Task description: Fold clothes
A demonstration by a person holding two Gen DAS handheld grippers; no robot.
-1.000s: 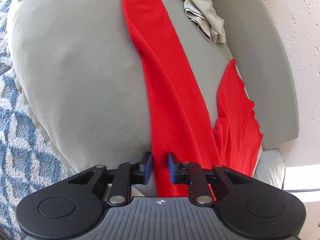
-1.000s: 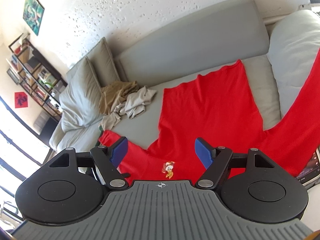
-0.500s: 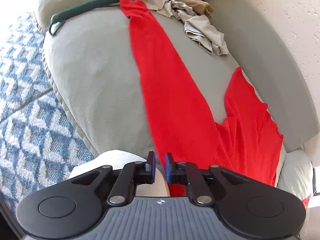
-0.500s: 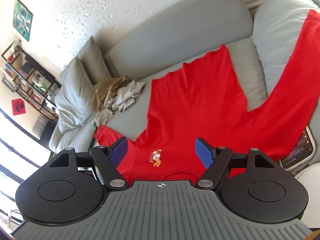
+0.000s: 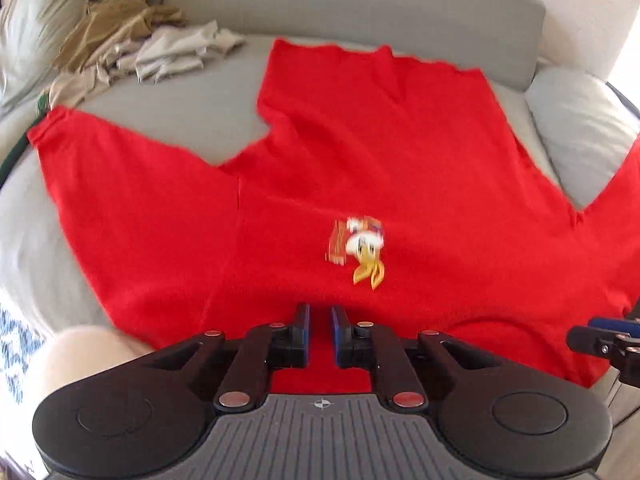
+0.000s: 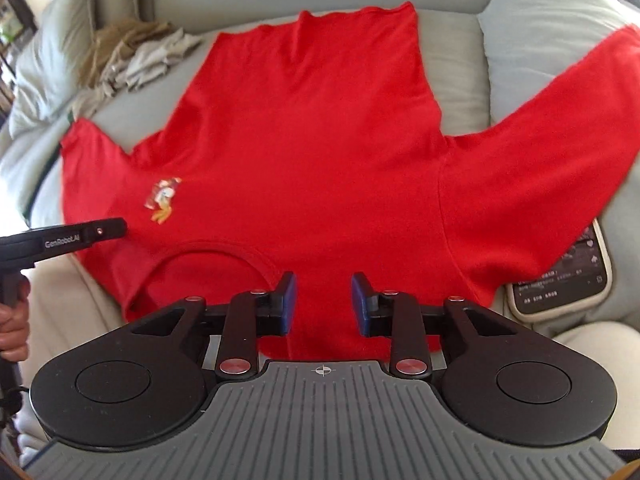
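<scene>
A red long-sleeved shirt [image 5: 360, 160] [image 6: 312, 140] lies spread front-up on the grey sofa seat [image 5: 180, 112], collar [image 6: 212, 252] nearest me. A small cartoon logo [image 5: 360, 248] sits on its chest. My left gripper [image 5: 320, 320] is at the shoulder left of the collar, its jaws nearly together with red fabric between them. It also shows from the side in the right wrist view, as the left gripper [image 6: 118, 229]. My right gripper [image 6: 323, 296] is over the other shoulder, jaws partly apart with fabric lying between them.
A heap of beige and tan clothes [image 5: 140, 44] [image 6: 136, 52] lies at the back left of the seat. A phone [image 6: 560, 280] rests beside the right sleeve, which runs up onto a pale cushion [image 6: 552, 40]. A person's hand [image 6: 12, 328] holds the left gripper. Patterned rug [image 5: 12, 340] at left.
The left gripper has swung from looking along the sleeve to facing the whole shirt, still pinching it. The right gripper has come down to the shoulder and its jaws have narrowed a lot.
</scene>
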